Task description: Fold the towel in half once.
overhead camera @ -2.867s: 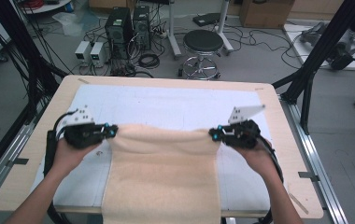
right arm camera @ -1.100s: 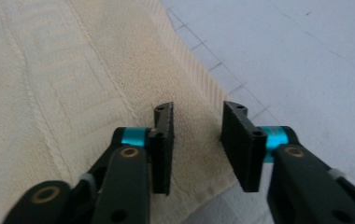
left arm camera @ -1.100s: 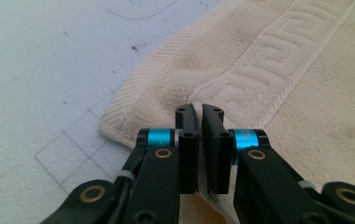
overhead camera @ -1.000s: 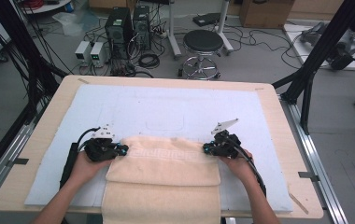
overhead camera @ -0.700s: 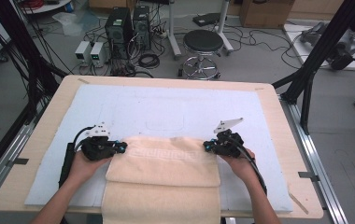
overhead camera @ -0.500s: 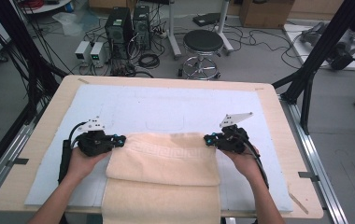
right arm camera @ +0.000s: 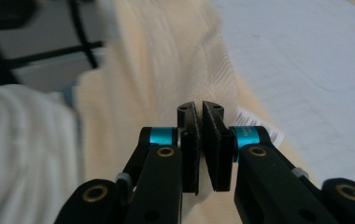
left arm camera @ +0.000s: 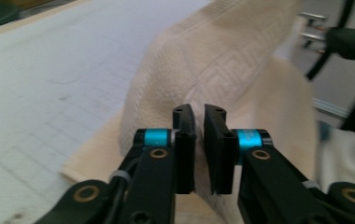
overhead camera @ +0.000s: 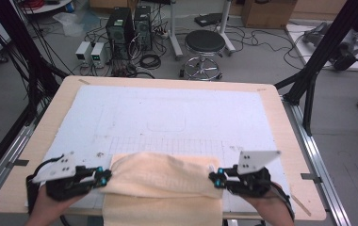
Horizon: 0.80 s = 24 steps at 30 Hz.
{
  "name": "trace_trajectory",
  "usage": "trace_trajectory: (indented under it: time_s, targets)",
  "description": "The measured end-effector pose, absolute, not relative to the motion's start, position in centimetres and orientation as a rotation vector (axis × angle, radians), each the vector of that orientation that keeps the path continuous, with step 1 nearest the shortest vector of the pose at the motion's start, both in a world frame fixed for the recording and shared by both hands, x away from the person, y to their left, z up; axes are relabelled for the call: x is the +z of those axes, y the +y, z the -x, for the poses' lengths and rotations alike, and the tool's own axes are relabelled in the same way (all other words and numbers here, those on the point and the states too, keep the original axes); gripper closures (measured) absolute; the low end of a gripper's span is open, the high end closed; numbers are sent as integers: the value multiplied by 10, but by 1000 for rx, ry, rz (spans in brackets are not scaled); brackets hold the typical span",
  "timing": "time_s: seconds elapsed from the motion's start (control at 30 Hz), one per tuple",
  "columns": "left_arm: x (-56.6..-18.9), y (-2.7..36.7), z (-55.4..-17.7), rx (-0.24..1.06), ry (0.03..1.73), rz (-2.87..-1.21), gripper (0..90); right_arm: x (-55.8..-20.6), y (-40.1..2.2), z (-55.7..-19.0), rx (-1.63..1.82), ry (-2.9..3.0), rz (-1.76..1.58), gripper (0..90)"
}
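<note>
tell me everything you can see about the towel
The towel is cream terry cloth with a woven key-pattern band and a small white label at one corner. It lies folded over itself at the near edge of the table, its lower part hanging off the front. The left gripper and right gripper each pinch a side of the upper layer, lifting it slightly; both jaws have just been opening.
</note>
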<state>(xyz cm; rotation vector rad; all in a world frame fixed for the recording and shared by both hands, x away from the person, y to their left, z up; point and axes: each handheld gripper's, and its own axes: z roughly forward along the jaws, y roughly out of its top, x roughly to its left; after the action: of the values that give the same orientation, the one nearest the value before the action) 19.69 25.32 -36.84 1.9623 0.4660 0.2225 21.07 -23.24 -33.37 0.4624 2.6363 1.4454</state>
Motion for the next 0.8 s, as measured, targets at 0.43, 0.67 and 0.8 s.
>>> trace_trajectory:
  time_s: [0.43, 0.67, 0.8]
  targets:
    - [-396, 249, -254, 304, 670, -2012, 577, -377, -229, -264, 1225, 2629, -608, 602]
    - [-413, 237, -296, 370, 742, -2111, 487, -402, -223, -301, 1119, 2642, -652, 502]
    - [-425, 238, -310, 327, 788, -2150, 443, -414, -225, -313, 1079, 2643, -693, 472]
